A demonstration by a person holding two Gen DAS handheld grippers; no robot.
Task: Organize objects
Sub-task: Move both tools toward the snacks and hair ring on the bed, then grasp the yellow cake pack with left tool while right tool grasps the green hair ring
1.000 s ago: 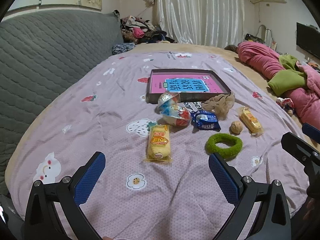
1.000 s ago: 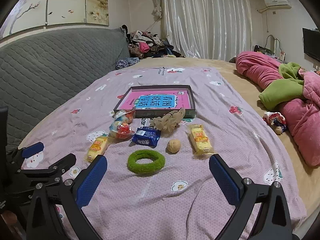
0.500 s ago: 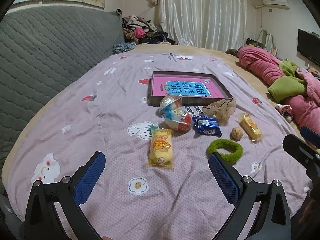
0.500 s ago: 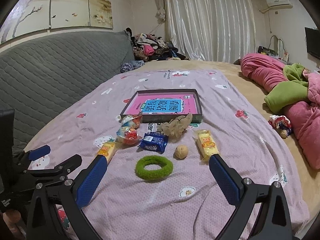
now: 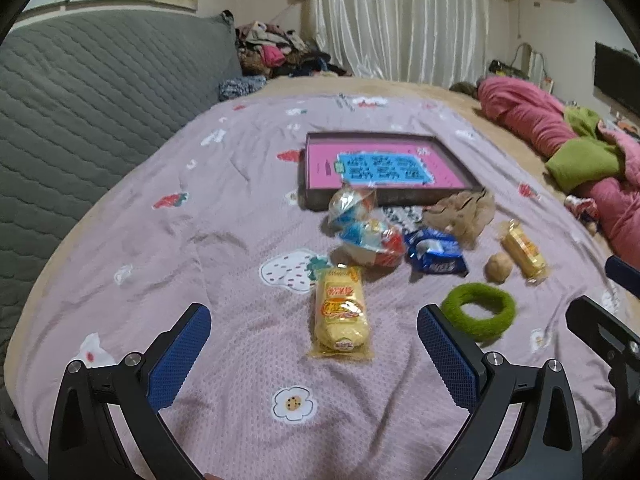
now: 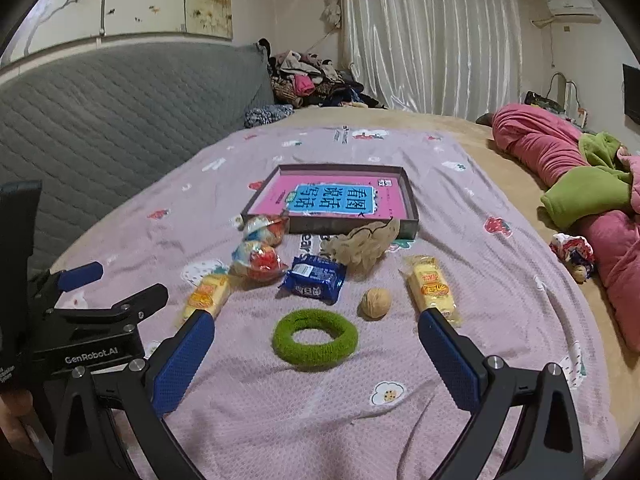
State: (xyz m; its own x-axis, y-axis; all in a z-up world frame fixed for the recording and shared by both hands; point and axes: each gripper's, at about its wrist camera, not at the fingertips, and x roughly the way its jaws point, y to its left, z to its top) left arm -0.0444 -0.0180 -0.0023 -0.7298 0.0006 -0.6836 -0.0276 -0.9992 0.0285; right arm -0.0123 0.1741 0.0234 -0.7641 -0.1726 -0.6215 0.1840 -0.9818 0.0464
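Both grippers closer to snacks; only R view shows walnut sharp.

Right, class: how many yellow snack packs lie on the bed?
2: left pack beside the red-and-blue bags, right pack right of the walnut. None seems hidden.

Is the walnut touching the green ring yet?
Apart. The right wrist view shows bare bedspread between the walnut and the green ring.
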